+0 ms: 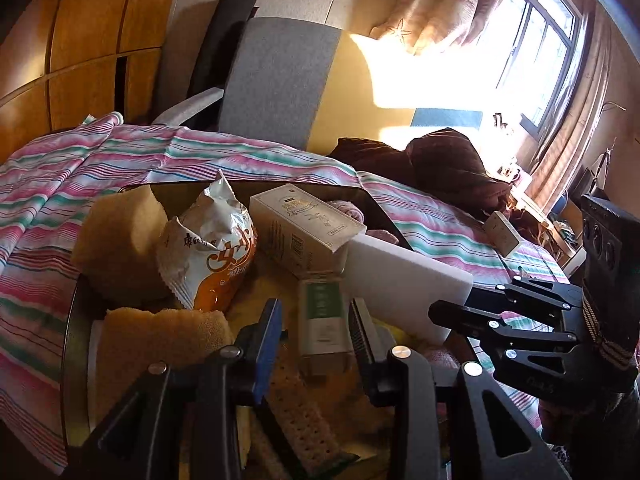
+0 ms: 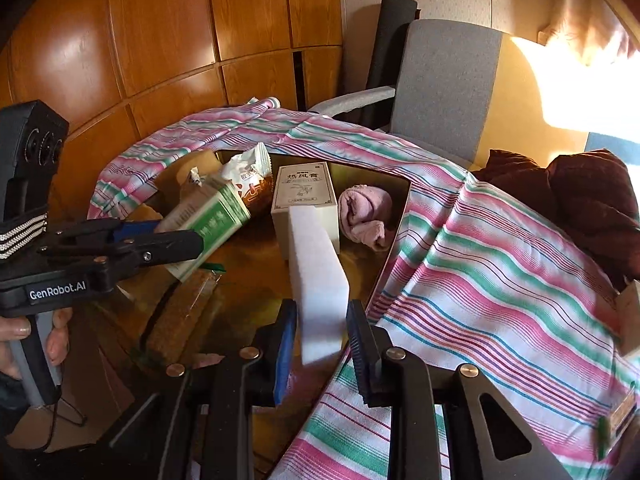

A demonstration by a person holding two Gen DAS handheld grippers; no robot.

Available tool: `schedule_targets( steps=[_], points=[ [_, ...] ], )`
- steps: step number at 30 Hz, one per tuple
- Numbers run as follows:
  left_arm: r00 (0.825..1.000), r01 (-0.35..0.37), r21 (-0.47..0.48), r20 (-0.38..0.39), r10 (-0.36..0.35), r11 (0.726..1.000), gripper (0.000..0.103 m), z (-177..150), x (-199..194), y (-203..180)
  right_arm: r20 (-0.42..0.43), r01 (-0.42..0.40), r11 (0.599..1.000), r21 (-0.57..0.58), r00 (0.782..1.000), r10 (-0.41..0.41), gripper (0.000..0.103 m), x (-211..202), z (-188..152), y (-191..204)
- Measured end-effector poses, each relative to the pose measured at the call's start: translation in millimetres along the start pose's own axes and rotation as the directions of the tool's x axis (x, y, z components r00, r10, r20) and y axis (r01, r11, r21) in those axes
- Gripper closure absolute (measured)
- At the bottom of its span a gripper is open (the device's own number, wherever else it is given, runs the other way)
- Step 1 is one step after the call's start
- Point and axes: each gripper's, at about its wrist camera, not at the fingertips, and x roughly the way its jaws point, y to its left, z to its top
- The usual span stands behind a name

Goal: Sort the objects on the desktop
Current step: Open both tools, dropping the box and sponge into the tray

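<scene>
I see striped cloth (image 2: 500,248): pink, green, white, thin blue lines. White foam block (image 2: 318,276), plain. Green-and-white box (image 2: 216,220). Cream box (image 2: 304,196), dark print. Snack bag (image 1: 216,248) white with orange. Yellow sponges (image 1: 160,336). Pink rolled sock (image 2: 366,216). Chair (image 2: 448,80) grey. Brown cushion (image 2: 592,196). Wood panels (image 2: 160,40) amber. My fingers (image 2: 286,344) black, blue pads.

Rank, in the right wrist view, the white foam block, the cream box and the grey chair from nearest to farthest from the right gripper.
1. white foam block, between the right gripper fingers.
2. cream box, just behind the block in the tray.
3. grey chair, far back beyond the striped cloth.
</scene>
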Motion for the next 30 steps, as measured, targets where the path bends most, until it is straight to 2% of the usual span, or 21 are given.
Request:
schedule_targets(
  steps=[3,6,9,13,16,22,26,30],
  points=[
    [1.0,0.003,-0.007,0.006,-0.003,1.0,0.068,0,-2,2,0.015,0.021,1.0,-0.008,1.0,-0.021,0.075,-2,0,2],
    [1.0,0.015,-0.019,0.012,-0.015,1.0,0.068,-1,-4,4,0.044,0.028,0.999,-0.016,0.999,-0.027,0.082,-9,3,5],
    [1.0,0.025,-0.023,0.015,-0.024,0.999,0.068,-1,-7,5,0.074,-0.02,1.0,-0.015,0.997,0.021,0.082,-19,6,7],
    [0.999,0.031,-0.018,0.011,-0.03,0.999,0.067,-3,-8,4,0.072,-0.089,0.996,-0.027,0.993,0.091,0.082,-18,12,8],
    [1.0,0.028,0.0,0.01,-0.028,1.0,0.065,-5,-8,1,0.045,-0.078,0.997,-0.017,0.996,0.079,0.082,-6,16,3],
    [1.0,0.018,0.012,0.019,-0.018,1.0,0.06,-6,-12,-2,0.024,-0.039,0.999,-0.003,0.999,0.039,0.077,4,12,2],
    [1.0,0.006,0.022,0.021,-0.006,1.0,0.058,-8,-13,-4,0.043,-0.045,0.998,0.043,0.998,0.043,0.077,-1,7,-5],
    [1.0,-0.005,0.034,0.026,0.004,0.999,0.053,-11,-15,-9,0.07,-0.061,0.993,0.099,0.996,0.054,0.07,-10,-1,-15]
  ],
)
